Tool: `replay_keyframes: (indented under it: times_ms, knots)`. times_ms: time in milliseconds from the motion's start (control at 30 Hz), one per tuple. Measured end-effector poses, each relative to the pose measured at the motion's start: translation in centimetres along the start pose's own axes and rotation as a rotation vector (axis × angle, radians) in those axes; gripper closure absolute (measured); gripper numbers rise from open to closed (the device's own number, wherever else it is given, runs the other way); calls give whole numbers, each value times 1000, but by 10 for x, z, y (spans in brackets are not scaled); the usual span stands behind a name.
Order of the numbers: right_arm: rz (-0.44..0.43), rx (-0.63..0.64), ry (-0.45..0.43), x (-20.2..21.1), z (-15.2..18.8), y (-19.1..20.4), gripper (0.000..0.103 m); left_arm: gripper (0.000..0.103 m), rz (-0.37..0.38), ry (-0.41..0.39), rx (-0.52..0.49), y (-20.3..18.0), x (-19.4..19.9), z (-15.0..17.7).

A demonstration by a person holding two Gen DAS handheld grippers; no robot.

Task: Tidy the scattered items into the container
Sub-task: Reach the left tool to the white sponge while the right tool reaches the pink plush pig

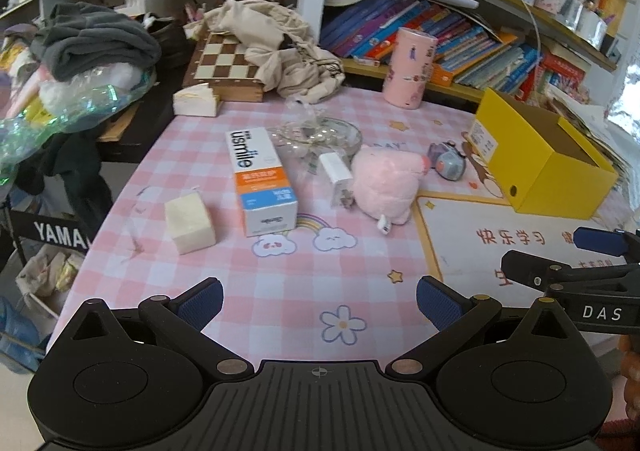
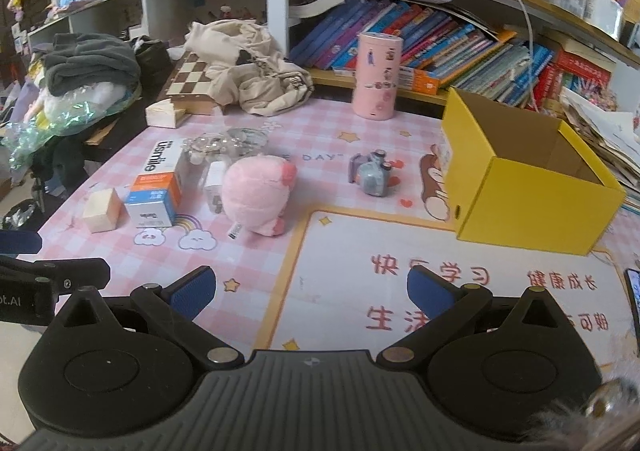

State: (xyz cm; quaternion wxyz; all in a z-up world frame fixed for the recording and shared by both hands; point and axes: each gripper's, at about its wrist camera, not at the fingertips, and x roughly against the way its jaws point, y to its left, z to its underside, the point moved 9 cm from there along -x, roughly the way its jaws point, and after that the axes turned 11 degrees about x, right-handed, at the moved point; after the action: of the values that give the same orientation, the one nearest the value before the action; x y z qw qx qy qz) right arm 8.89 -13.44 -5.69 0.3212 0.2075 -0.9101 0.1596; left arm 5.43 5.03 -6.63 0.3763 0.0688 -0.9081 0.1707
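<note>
An open yellow box (image 1: 544,159) (image 2: 520,179) stands at the right of the pink checked table. Scattered left of it lie a pink plush toy (image 1: 384,179) (image 2: 256,191), a small grey-blue toy (image 1: 450,165) (image 2: 374,175), a white charger (image 1: 336,173) (image 2: 214,181), a "usmile" carton (image 1: 262,179) (image 2: 158,187), a cream block (image 1: 190,225) (image 2: 102,209) and a clear bag of beads (image 1: 316,133) (image 2: 224,143). My left gripper (image 1: 320,303) and my right gripper (image 2: 312,293) are open and empty, above the table's near edge.
A pink canister (image 1: 408,67) (image 2: 378,75), a chessboard (image 1: 228,63) and a beige cloth (image 1: 280,47) stand at the back. Bookshelves (image 2: 460,39) line the rear. A phone (image 2: 634,299) lies at the right edge. Clutter piles up left of the table (image 1: 92,51).
</note>
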Motion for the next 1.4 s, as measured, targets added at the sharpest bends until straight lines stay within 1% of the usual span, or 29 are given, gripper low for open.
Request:
replay_keyframes:
  times_ms: [167, 333, 500, 633, 733, 900, 933, 1100, 1167, 1333, 1400]
  knots:
    - [-32, 13, -11, -11, -10, 7, 0, 0, -37, -17, 29, 12, 0, -5]
    - [-73, 33, -7, -28, -18, 13, 1, 0, -85, -13, 70, 25, -9, -9]
    - [-105, 39, 13, -50, -27, 14, 1, 0, -134, -28, 109, 38, -19, -18]
    - [-129, 45, 30, -68, -33, 14, 1, 1, -148, -29, 152, 46, -29, -24]
    - [-144, 50, 45, -82, -36, 13, 1, 6, -153, -38, 195, 51, -36, -30]
    - [-169, 33, 69, -103, -40, 10, 2, 13, -205, -47, 237, 62, -48, -37]
    - [-174, 27, 74, -107, -41, 9, 2, 16, -216, -45, 244, 64, -51, -38]
    - [-204, 3, 85, -125, -49, 10, 4, 22, -273, -42, 240, 72, -62, -45]
    - [-216, -2, 88, -132, -53, 11, 4, 27, -294, -42, 242, 76, -65, -49]
    - [-235, 6, 88, -147, -61, 14, 4, 28, -342, -55, 267, 89, -71, -57]
    - [-241, 7, 93, -153, -64, 15, 4, 30, -361, -57, 278, 95, -74, -59]
